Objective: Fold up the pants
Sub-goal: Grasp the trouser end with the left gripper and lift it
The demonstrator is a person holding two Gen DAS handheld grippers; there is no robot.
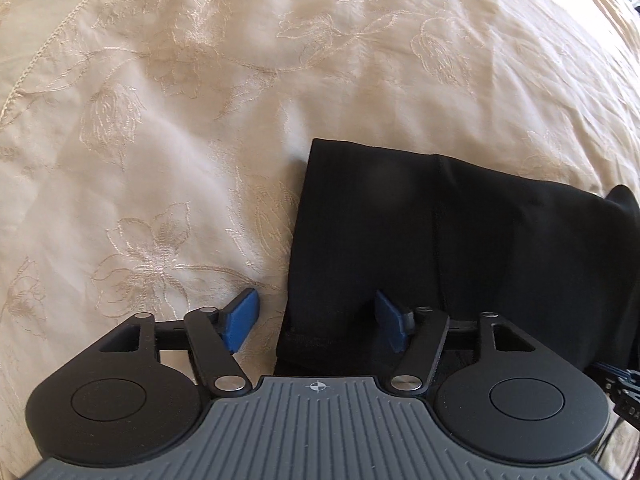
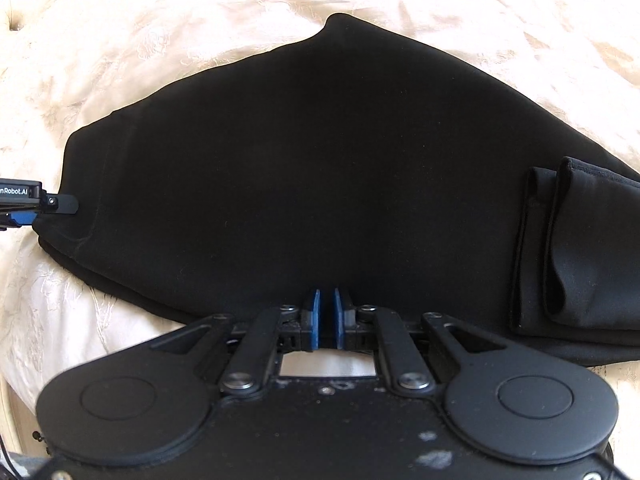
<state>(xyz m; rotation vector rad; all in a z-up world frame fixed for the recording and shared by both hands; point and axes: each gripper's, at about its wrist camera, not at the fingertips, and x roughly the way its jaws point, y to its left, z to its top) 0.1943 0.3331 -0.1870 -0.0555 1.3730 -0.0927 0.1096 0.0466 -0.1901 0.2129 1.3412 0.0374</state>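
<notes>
Cream bedspread (image 1: 200,120) with embroidered flower pattern fills both views, creased throughout. Black pants (image 2: 320,180) lie flat on it, spanning nearly the full width of the right wrist view, with two hemmed leg ends (image 2: 568,248) folded over at right of frame. Left wrist view shows only one end of the pants (image 1: 460,240), lower right of frame, with a vertical seam visible; bedspread occupies the rest. Left gripper (image 1: 316,320): blue pads wide apart, straddling the pants' left edge, one pad over the bedspread, the other over the cloth; nothing held. Right gripper (image 2: 327,316): pads nearly together with a narrow slit between, at the near edge of the pants; whether cloth is pinched in the slit cannot be told. Only the right wrist view shows the left gripper from outside (image 2: 36,202), at left edge of frame, touching the pants' end; its casing reads "nRobot.AI", start cut off.
</notes>
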